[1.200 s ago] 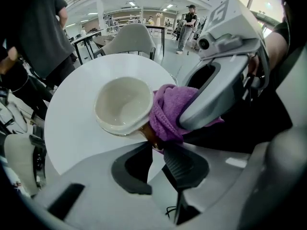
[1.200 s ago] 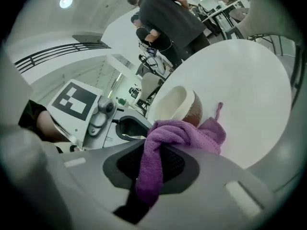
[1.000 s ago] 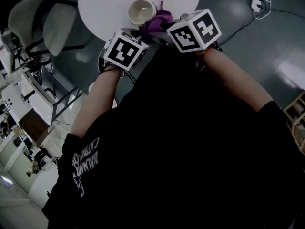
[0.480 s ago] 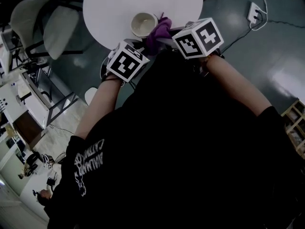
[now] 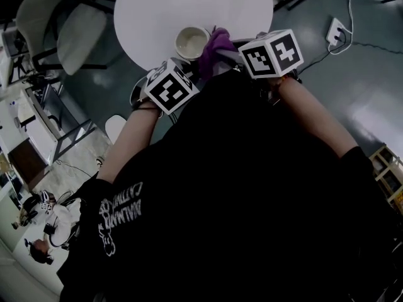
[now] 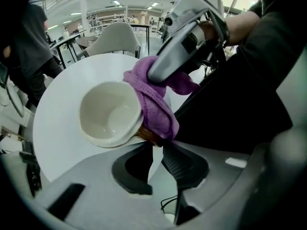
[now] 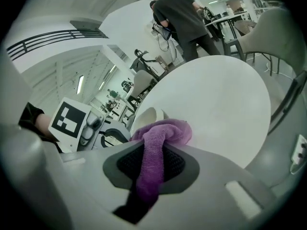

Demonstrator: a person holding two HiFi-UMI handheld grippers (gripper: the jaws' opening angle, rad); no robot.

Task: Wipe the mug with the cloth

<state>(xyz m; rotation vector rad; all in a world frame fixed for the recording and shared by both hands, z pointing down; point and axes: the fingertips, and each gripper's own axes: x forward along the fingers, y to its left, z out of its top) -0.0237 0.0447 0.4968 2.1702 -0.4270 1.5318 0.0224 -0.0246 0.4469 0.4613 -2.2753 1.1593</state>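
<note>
Your right gripper [image 7: 152, 163] has nudged the purple cloth [image 6: 154, 105] slightly along the mug [image 6: 108, 115]. Your left gripper [image 6: 156, 150] clamps the mug's brown side (it sits at the round white table's [image 5: 157, 11] near edge). The right one pinches the cloth, which is draped over the rim.

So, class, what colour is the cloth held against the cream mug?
Purple; the soft fabric cloth shows best in the right gripper view.

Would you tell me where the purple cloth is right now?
In the head view the purple cloth sits at the near edge of the white table, pinched in the right tool and draped against the right side of the mug.
</note>
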